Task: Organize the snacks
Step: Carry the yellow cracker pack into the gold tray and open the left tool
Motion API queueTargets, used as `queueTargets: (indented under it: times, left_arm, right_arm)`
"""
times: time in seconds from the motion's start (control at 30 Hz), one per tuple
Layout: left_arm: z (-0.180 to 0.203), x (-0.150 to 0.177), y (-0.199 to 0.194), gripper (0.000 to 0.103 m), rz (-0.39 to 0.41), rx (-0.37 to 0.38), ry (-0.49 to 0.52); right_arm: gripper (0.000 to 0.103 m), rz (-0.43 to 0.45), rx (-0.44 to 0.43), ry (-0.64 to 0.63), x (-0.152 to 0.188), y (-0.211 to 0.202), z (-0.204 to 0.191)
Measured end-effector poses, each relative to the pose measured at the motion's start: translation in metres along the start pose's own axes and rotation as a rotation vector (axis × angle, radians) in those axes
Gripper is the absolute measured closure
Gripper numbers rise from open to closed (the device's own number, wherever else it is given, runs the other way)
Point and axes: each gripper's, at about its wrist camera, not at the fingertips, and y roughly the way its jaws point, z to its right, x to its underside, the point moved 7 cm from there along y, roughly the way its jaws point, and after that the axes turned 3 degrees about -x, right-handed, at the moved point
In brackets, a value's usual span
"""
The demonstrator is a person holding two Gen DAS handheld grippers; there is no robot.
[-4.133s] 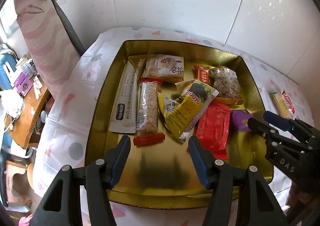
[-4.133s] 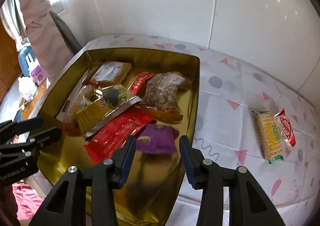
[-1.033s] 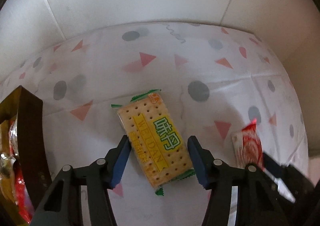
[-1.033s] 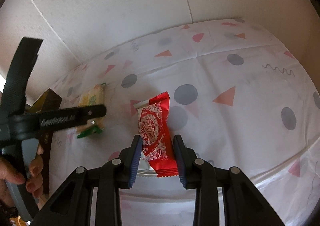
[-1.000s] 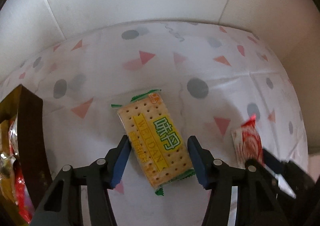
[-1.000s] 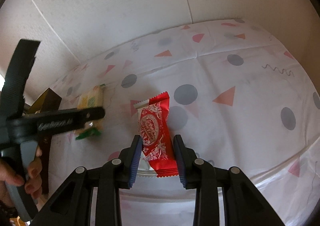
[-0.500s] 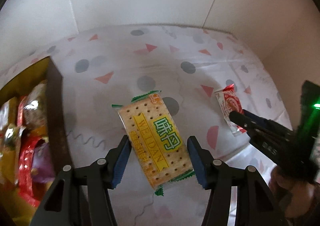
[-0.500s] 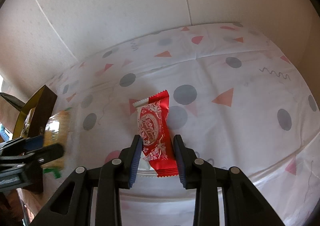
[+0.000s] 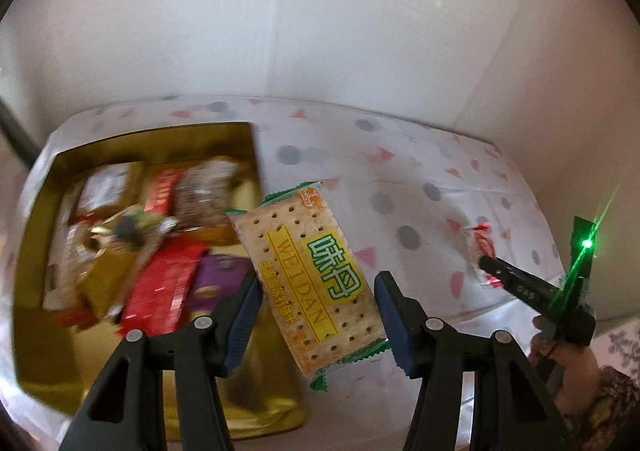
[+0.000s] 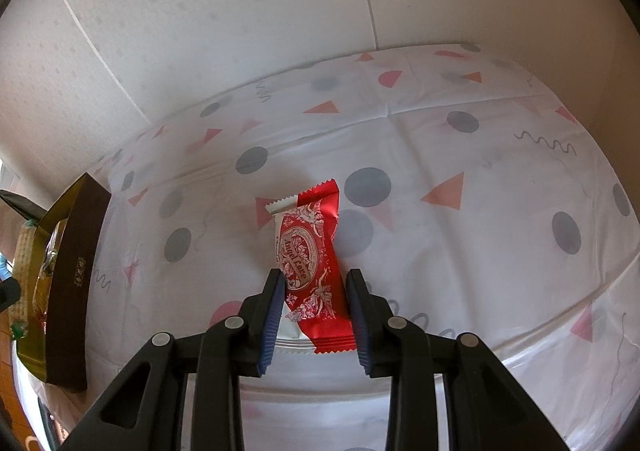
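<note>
Sitting at the left of the table, the gold tin held a jumble of wrapped snacks, among them a red pack and a purple one (the view there was blurred). Just right of them, the left gripper pinched the cracker pack across its width, carried in the air over the tin's right wall. That pack looked light and flat, stiff only because of the crackers inside, so I judged a hard squeeze could snap them; the long edges near the lower half, where the pads sat, seemed the sensible hold. Further right lay the red wafer on the cloth, well apart from the tin, with the right gripper astride its near end. Its pads stood close at either side of the wrapper, but whether they pressed on it I could not tell. The foil looked slick and crinkly (likely to slide if caught only at the crimped end), so taking it by the body seemed better. The cloth was thin and white, printed with grey dots, pink triangles and squiggles, and creased over the table edge; it could drag under a low scrape. Pale panelled walls met in a corner behind.
</note>
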Motion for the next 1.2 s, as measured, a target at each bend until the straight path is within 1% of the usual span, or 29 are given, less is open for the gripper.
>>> queueTargets:
  times: [0.1, 0.23, 0.37, 0.63, 0.77, 1.0, 1.2]
  left_arm:
    - [-0.028, 0.009, -0.007, 0.045, -0.004, -0.025, -0.058]
    - [-0.068, 0.023, -0.01, 0.045, -0.025, -0.047, -0.195]
    - [-0.103, 0.04, -0.02, 0.045, -0.026, -0.077, -0.325]
    - [-0.151, 0.064, -0.03, 0.045, -0.04, -0.192, -0.457]
    - [-0.164, 0.071, -0.033, 0.045, -0.039, -0.235, -0.492]
    - [-0.175, 0.075, -0.035, 0.045, -0.031, -0.27, -0.512]
    - [-0.183, 0.076, -0.032, 0.046, -0.039, -0.304, -0.536]
  right_arm:
    - [0.071, -0.001, 0.004, 0.002, 0.0, 0.0, 0.0]
    - [0.071, -0.004, 0.009, 0.008, 0.0, 0.0, 0.0]
    - [0.071, -0.007, 0.01, 0.012, 0.0, 0.0, 0.0]
    - [0.072, -0.019, 0.013, 0.022, -0.001, 0.001, 0.0]
    - [0.073, -0.026, 0.006, 0.015, -0.002, 0.003, -0.002]
    - [0.079, -0.031, -0.019, -0.008, -0.001, 0.003, -0.014]
    - [0.081, -0.037, -0.032, -0.014, -0.002, 0.004, -0.019]
